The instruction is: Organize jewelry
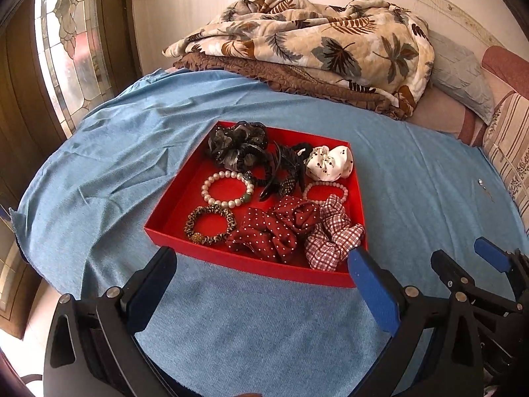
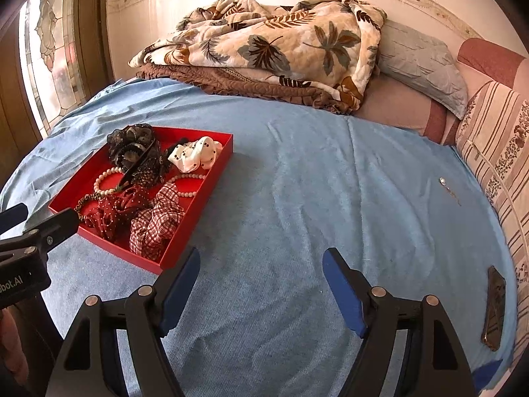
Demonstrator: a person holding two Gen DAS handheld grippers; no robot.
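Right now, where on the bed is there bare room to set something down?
The blue sheet is bare between the red tray and the small earring, and also in front of the tray. It is crowded inside the tray, along the back by the leaf-print blanket, and at the right edge by the phone.

Red tray [image 1: 218,258], blue bedsheet [image 1: 258,324], white pearl bracelet [image 1: 211,198], dark red white-dotted scrunchie [image 1: 264,235], red-and-white checked scrunchie [image 1: 330,238], white dark-spotted scrunchie [image 1: 330,162], leopard-print hair tie [image 1: 198,221], beige leaf-patterned blanket [image 1: 314,39].
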